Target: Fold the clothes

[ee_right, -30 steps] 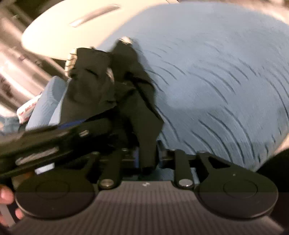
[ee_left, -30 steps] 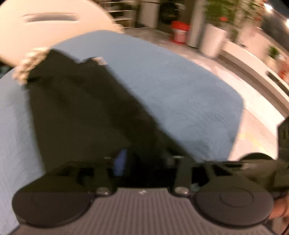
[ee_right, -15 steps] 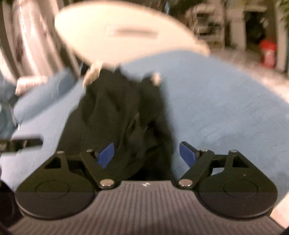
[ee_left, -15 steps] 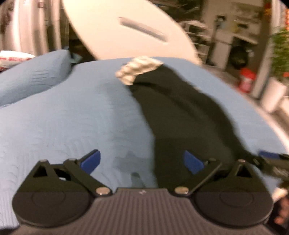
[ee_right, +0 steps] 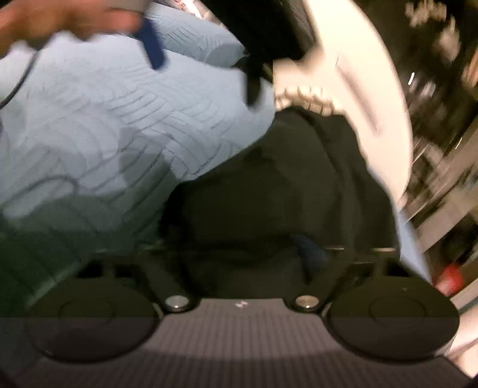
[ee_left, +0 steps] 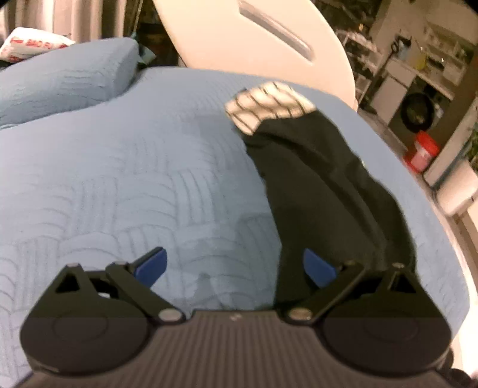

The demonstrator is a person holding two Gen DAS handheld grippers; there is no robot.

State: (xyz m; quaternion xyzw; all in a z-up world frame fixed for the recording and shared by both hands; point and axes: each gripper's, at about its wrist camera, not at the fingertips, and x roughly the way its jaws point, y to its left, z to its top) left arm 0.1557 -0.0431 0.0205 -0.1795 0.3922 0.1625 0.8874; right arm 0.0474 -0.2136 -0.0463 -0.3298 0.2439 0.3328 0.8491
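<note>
Left hand-held gripper (ee_left: 234, 267): jaws spread wide and empty above the blue quilted bed (ee_left: 125, 185), its right blue pad just at the near left edge of the black garment (ee_left: 322, 191); a second ago those jaws stood narrower, with dark cloth close between them, so the cloth has been let go. The garment now lies as a long dark strip from the near right of the bed to the far middle, ending at a striped pale piece (ee_left: 269, 103) below the white headboard (ee_left: 263, 38). A blue pillow (ee_left: 62, 74) sits at far left.

Right hand-held gripper (ee_right: 239, 253): jaws closing, drawn narrow, with black cloth filling the gap; the blurred, dark view does not settle whether the pads already press it. Half a second ago these jaws stood wide over the same cloth. The left hand (ee_right: 65, 18) and one blue pad show at far left in this view.

Reading: one release and one fresh grasp suggest a re-grip before the next fold, with folding at an early stage
</note>
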